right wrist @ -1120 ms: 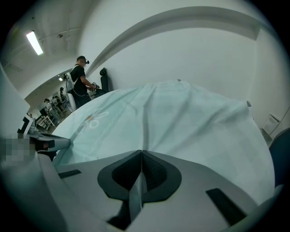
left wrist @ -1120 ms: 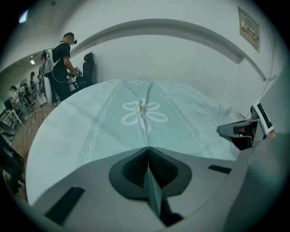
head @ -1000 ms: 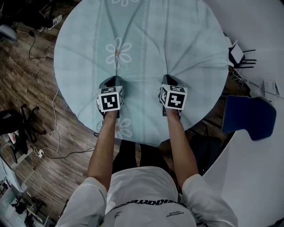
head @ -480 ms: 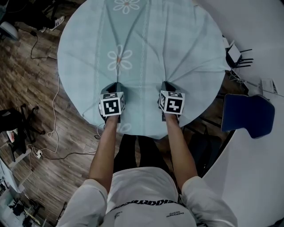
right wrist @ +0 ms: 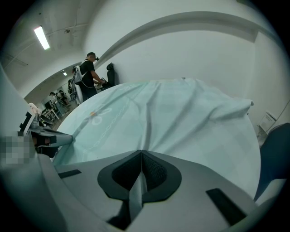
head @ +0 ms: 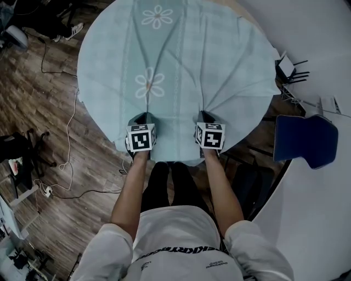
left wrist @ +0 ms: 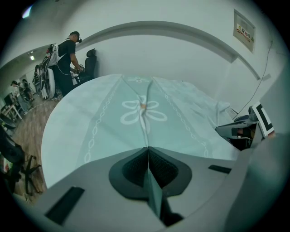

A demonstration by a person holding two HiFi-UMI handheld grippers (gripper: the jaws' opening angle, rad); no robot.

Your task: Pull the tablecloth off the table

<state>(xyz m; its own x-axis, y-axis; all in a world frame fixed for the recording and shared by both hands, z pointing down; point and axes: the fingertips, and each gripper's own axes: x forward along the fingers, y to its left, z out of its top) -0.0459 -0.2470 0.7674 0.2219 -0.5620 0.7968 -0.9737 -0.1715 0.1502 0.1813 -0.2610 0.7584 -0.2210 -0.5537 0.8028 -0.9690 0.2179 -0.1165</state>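
A pale blue-green tablecloth (head: 181, 71) with white flower prints covers the round table; its near edge hangs toward me. My left gripper (head: 143, 118) is shut on a pinched fold of the cloth near that edge, and the fold runs between its pads (left wrist: 147, 152). My right gripper (head: 205, 116) is shut on another fold to the right, cloth clamped between its pads (right wrist: 141, 156). Creases radiate from both pinch points across the tablecloth (left wrist: 140, 113) (right wrist: 172, 118). At the far right the cloth has slid inward, and a strip of bare tabletop (head: 249, 16) shows.
A blue chair (head: 304, 140) stands at the right beside a white wall. Cables (head: 66, 148) trail over the wooden floor at the left. A black wire stand (head: 293, 71) sits by the table's right side. People (left wrist: 68, 54) stand far behind the table.
Both grippers have drawn back toward me with the cloth in them. The tablecloth has slid the same way, so its flowers lie nearer and its far right edge has pulled in.
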